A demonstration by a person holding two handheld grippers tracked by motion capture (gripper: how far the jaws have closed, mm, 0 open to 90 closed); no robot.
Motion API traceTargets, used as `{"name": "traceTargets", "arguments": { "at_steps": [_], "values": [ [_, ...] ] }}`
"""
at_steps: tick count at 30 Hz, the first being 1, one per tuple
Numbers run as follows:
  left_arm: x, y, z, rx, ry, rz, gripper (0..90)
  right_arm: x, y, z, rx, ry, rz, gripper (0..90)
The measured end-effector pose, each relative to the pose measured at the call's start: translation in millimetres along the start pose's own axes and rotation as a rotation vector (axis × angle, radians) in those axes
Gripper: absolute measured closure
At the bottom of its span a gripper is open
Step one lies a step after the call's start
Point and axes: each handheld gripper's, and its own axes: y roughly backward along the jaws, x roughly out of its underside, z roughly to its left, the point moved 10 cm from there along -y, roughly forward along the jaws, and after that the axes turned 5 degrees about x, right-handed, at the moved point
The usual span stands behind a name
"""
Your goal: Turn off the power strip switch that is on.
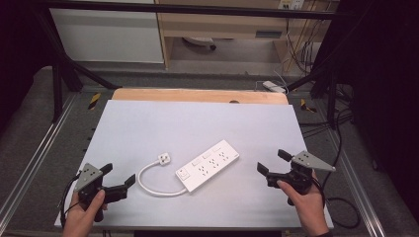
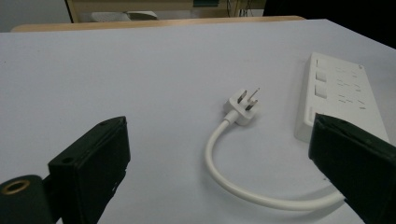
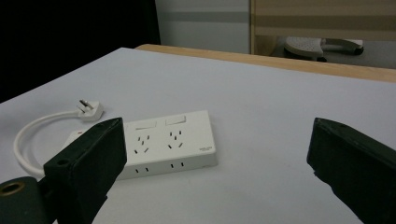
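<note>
Our left gripper hovers wide-jawed and empty at the table's near left. Just right of it the white cable loops to the plug. The power strip lies mid-table, its long axis slanting away rightward. Our right gripper, equally agape and empty, sits slightly farther off. We see no containers.

power strip: glossy white plastic | table: matt, smooth | edge: wood

One white power strip, one cord, one plug, two hand-held tools, left tool, right tool
</note>
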Motion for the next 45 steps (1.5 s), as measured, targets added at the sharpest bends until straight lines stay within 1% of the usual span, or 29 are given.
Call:
{"name": "traceTargets", "arguments": {
  "at_steps": [6,7,9,12,14,17,18,21,24,26,27,28,29,31,32,33,35,36,37,38,41,42,43,45],
  "values": [
    [0.6,-0.1,0.1,0.0,-0.004,0.005,5.5,-8.1,-5.5,4.2,-0.005,0.007,-0.006,6.1],
    [0.7,0.0,0.1,0.0,-0.004,0.005,5.4,-11.3,-8.2,5.7,-0.004,0.008,-0.008,7.1],
    [0.8,0.0,0.3,0.001,-0.003,0.006,5.4,-13.5,-10.6,6.5,0.002,0.008,-0.009,8.8],
    [0.5,0.1,0.9,-0.003,-0.003,0.003,5.5,-15.9,-12.2,8.5,-0.002,0.001,-0.017,10.8],
    [0.6,0.2,1.0,-0.002,-0.001,0.003,5.5,-19.5,-15.3,12.6,-0.005,0.004,-0.021,11.5],
    [0.5,0.4,0.8,-0.001,-0.002,0.002,5.5,-21.4,-18.9,17.9,-0.015,0.024,-0.01,12.3],
    [0.5,0.5,0.7,0.0,-0.002,0.002,5.5,-21.4,-18.9,17.9,-0.015,0.024,-0.01,12.3],
    [0.6,0.3,0.7,-0.001,-0.003,0.004,5.5,-24.5,-22.8,20.5,-0.009,0.05,-0.005,14.1],
    [0.9,0.3,0.9,-0.002,-0.007,0.008,5.5,-26.6,-24.1,20.9,-0.005,0.058,-0.003,15.4],
    [1.3,-0.2,0.2,0.0,-0.003,0.009,5.5,-30.4,-27.0,22.3,-0.004,0.076,-0.001,18.8],
    [1.4,-0.3,0.2,0.0,-0.003,0.01,5.5,-30.4,-27.0,22.3,-0.004,0.076,-0.001,18.8],
    [1.6,-0.5,0.0,0.0,-0.003,0.01,5.4,-32.6,-29.7,23.9,-0.005,0.086,-0.004,22.1],
    [1.6,-0.5,0.0,0.0,-0.003,0.01,5.5,-32.6,-29.7,23.9,-0.005,0.086,-0.004,22.1],
    [1.7,-0.4,0.1,-0.001,-0.002,0.01,5.5,-34.4,-32.6,26.2,-0.007,0.1,-0.006,24.8],
    [1.8,-0.4,0.3,-0.002,-0.004,0.011,5.5,-35.4,-34.2,27.7,-0.01,0.106,-0.007,27.2],
    [1.9,-0.4,0.4,-0.003,-0.004,0.013,5.5,-37.4,-37.3,29.8,-0.01,0.113,-0.012,32.1],
    [2.1,-0.6,0.3,-0.001,-0.006,0.014,5.5,-39.4,-39.8,31.8,-0.014,0.115,-0.017,37.5],
    [2.2,-0.7,0.2,-0.002,-0.006,0.014,5.5,-39.4,-39.8,31.8,-0.014,0.115,-0.017,37.5],
    [2.2,-0.7,0.3,-0.002,-0.008,0.015,5.5,-41.1,-41.4,33.5,-0.018,0.116,-0.021,39.3],
    [2.2,-0.7,0.1,0.0,-0.009,0.015,5.4,-43.0,-44.3,35.9,-0.02,0.121,-0.023,43.2],
    [2.3,-0.6,0.2,0.0,-0.009,0.015,5.5,-44.5,-47.0,37.8,-0.02,0.131,-0.024,46.0],
    [2.3,-0.4,0.2,-0.001,-0.006,0.015,5.5,-46.2,-49.8,40.6,-0.02,0.138,-0.023,48.8],
    [2.3,-0.4,0.3,-0.002,-0.005,0.015,5.5,-46.2,-49.8,40.6,-0.02,0.138,-0.023,48.8],
    [2.4,-0.8,0.4,-0.002,-0.007,0.016,5.5,-47.4,-53.6,44.0,-0.031,0.151,-0.013,51.9]
  ]
}}
